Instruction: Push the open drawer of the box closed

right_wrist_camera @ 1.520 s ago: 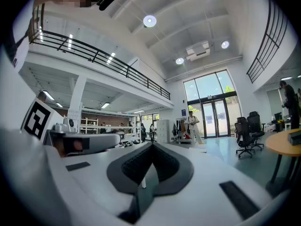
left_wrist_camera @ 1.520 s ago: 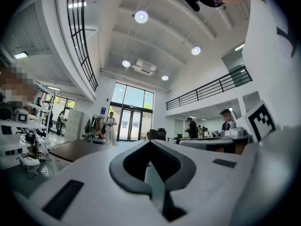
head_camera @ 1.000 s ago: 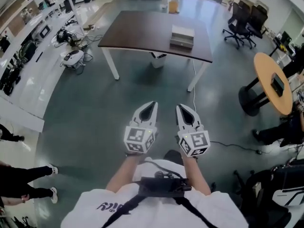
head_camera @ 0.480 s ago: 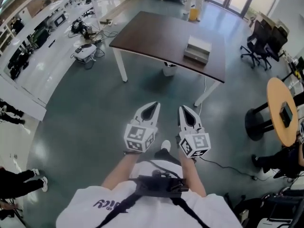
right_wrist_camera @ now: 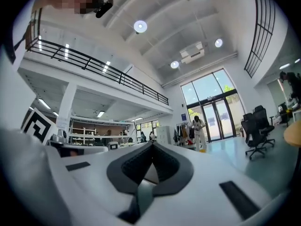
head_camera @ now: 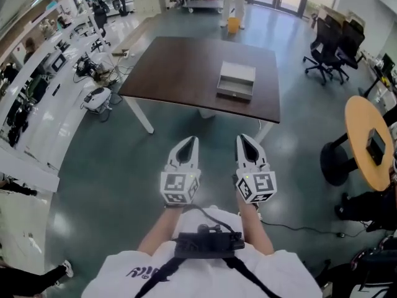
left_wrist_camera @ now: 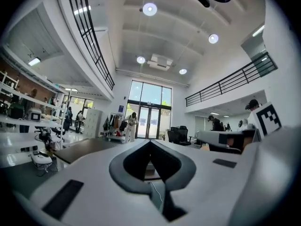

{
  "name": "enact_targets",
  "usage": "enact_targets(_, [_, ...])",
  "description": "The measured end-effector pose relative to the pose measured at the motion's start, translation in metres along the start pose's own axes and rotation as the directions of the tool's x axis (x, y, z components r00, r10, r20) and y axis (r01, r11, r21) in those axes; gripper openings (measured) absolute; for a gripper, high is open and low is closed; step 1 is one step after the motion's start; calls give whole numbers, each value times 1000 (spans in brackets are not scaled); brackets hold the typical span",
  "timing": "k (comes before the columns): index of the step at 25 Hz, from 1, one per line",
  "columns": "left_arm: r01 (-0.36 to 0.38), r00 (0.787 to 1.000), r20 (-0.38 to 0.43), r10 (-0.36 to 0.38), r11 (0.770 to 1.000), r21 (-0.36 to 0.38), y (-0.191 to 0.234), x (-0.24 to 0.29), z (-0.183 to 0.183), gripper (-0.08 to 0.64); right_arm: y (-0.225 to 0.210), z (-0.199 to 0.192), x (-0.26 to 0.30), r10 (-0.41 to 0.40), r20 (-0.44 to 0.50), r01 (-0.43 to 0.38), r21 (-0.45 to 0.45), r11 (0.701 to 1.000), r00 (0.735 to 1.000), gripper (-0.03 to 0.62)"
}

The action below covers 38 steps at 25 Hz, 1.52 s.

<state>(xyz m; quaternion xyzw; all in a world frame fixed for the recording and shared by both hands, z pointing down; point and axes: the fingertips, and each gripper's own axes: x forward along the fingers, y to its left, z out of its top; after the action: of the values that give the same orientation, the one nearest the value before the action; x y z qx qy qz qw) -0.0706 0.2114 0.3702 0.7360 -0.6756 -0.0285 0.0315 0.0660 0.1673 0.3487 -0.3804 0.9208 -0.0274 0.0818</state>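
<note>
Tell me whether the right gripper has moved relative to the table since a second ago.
Yes. The right gripper has moved toward the table: the strip of floor between its tips and the table's near edge has narrowed.

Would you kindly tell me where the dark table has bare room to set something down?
The dark table is bare from its left edge to the box. A narrow strip lies free between the box and the right edge. Only the box takes space.

No text can be read: the dark print on the shirt (head_camera: pixel 139 270) is too warped, and the blue door sign (right_wrist_camera: pixel 183 117) is too small.
</note>
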Motion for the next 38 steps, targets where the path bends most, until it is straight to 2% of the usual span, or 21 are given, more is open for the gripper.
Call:
enact_targets(3, [9, 999, -53, -10, 1000, -15, -3, 33, -16, 9, -18, -20, 17, 12, -61, -11, 23, 1000, 998, -6])
enact_targets(7, [58, 996, -66, -57, 998, 10, -8, 78, -21, 9, -33, -29, 46, 19, -92, -20, -15, 1000, 996, -6])
enact_targets(11, [126, 990, -71, -124, 992, 17, -8, 136, -29, 9, -63, -48, 80, -19, -121, 17, -15, 1000, 993, -6])
enact_targets(14, [186, 981, -57, -184, 982, 26, -3, 187, -25, 9, -96, -50, 117, -63, -105, 64, 6, 998, 992, -6])
enact_targets(17, [219, 975, -31, -218, 975, 33, 17, 243, -11, 9, -117, -43, 169, -95, -87, 92, -39, 995, 992, -6])
enact_targets(20, [231, 973, 1, -232, 972, 43, 51, 298, 6, 9, -137, -39, 222, -159, -71, 153, -80, 985, 985, -6])
enact_targets(23, [254, 967, 13, -255, 965, 62, 80, 347, 14, 9, -157, -44, 271, -192, -64, 187, -72, 980, 979, -6])
enact_targets(26, [281, 960, -6, -281, 958, 59, 102, 384, 4, 9, -169, -56, 315, -191, -75, 186, -68, 980, 979, -6])
enact_targets(29, [334, 942, -48, -332, 942, 44, 119, 413, -10, 9, -178, -67, 350, -216, -85, 211, -71, 975, 973, -6])
enact_targets(33, [389, 915, -124, -385, 921, 9, 126, 444, -33, 9, -199, -83, 369, -269, -125, 264, -53, 963, 955, -6])
enact_targets(38, [427, 895, -148, -421, 904, 7, 121, 484, -55, 9, -237, -101, 376, -318, -156, 313, -56, 948, 935, -6])
